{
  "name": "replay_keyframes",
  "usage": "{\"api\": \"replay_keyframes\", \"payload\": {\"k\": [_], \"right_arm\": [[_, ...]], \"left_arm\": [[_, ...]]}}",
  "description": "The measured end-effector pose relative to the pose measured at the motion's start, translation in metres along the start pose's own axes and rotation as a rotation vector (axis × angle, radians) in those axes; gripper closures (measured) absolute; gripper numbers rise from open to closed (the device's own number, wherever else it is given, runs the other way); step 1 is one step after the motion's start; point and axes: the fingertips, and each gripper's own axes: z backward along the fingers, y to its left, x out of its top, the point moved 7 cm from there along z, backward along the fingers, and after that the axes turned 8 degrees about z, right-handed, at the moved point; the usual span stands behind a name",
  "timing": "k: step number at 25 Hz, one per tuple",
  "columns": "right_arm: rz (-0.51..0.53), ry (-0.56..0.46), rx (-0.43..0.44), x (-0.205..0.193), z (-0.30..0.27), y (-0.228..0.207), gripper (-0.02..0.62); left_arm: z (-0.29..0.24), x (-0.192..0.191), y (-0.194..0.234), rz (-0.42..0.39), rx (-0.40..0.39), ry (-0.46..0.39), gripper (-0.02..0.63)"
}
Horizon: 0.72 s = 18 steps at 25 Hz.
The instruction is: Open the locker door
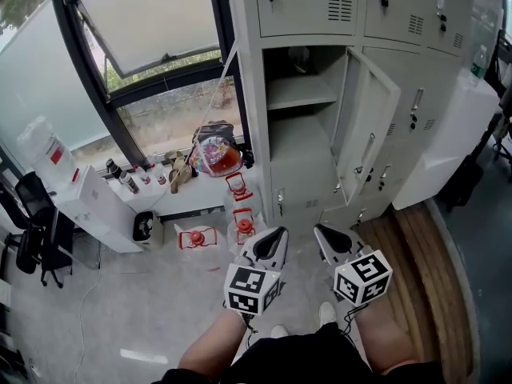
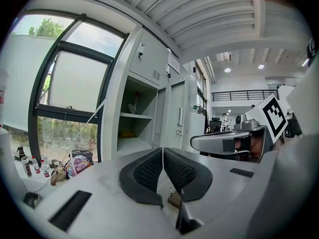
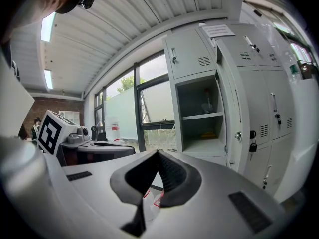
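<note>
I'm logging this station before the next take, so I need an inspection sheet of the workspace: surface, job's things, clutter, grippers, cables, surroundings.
Surface: grey floor; wooden strip before the lockers at right.
Job's things: locker door stands open, shelf showing inside; neighbouring doors shut.
Clutter: bag and bottles by the window; red-framed items on the floor.
Grippers: left gripper and right gripper both shut, nothing between the jaws, apart from the locker.
Cables: thin cable on the floor at left.
Surroundings: window, black office chair, white cabinet.
</note>
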Motion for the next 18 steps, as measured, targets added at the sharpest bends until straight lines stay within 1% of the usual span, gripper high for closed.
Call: {"api": "replay_keyframes", "payload": {"k": [18], "right_arm": [[0.001,0.007,-0.007,-0.0016,0.0054,0.0041,0.542]], "left_arm": [[0.0039,0.0021,-0.0042,0.006,-0.017,-0.011,0.583]]}}
